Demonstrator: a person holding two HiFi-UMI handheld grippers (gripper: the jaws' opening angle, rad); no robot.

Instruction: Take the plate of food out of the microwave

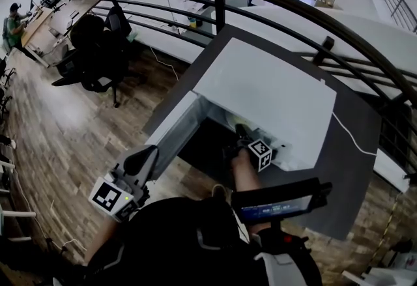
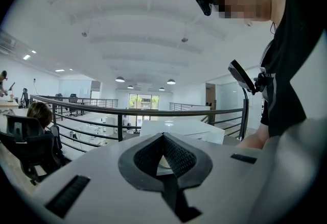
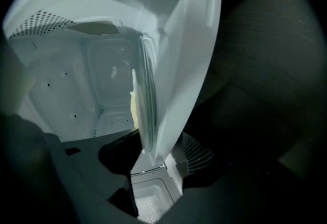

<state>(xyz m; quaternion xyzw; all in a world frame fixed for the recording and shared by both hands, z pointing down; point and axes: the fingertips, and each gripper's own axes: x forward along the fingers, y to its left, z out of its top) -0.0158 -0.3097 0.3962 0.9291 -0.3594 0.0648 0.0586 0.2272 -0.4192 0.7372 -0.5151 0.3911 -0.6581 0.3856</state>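
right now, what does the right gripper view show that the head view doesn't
Right gripper view only: the plate, seen edge-on inside the microwave, yellowish food on it, its rim between the right gripper's jaws; whether they clamp it I can't tell. Head view only: the microwave's white top, its door swung open, the dark table, the left gripper held back outside. Both: the right gripper reaching into the open microwave.
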